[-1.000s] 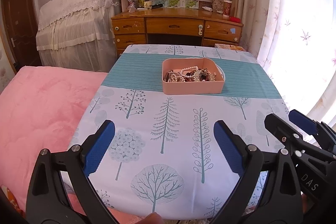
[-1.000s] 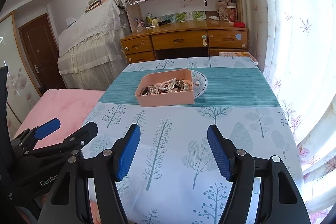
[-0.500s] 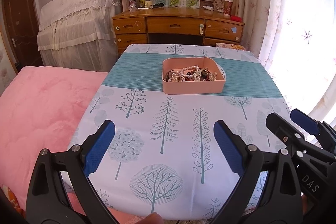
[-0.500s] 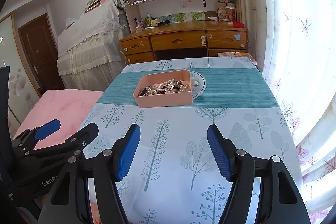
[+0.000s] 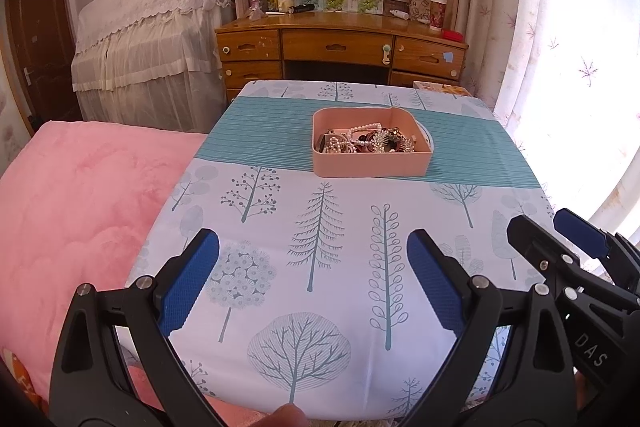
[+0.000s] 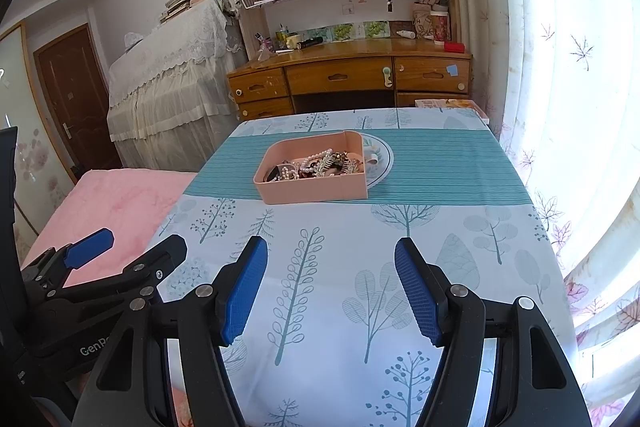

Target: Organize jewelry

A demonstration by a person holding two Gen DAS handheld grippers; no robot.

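Note:
A pink box [image 5: 372, 165] [image 6: 316, 191] stands on the teal band of the tablecloth, filled with tangled jewelry [image 5: 366, 141] [image 6: 316, 165]: pearl strands, dark beads, gold pieces. A white patterned plate [image 6: 380, 157] lies just behind and right of it. My left gripper [image 5: 312, 269] is open and empty over the near table edge. My right gripper [image 6: 330, 275] is open and empty beside it, to the right; it also shows in the left wrist view [image 5: 556, 231]. Both are well short of the box.
The table [image 5: 360, 307] has a white cloth with tree prints. A pink bed [image 5: 80, 207] lies at its left. A wooden desk [image 5: 340, 47] and bookshelf stand behind, a lace-covered piece at back left, curtains [image 6: 560, 107] at the right.
Both grippers have shifted slightly, with the box appearing a little nearer and lower in the views. The jaws have stayed open and nothing was grasped.

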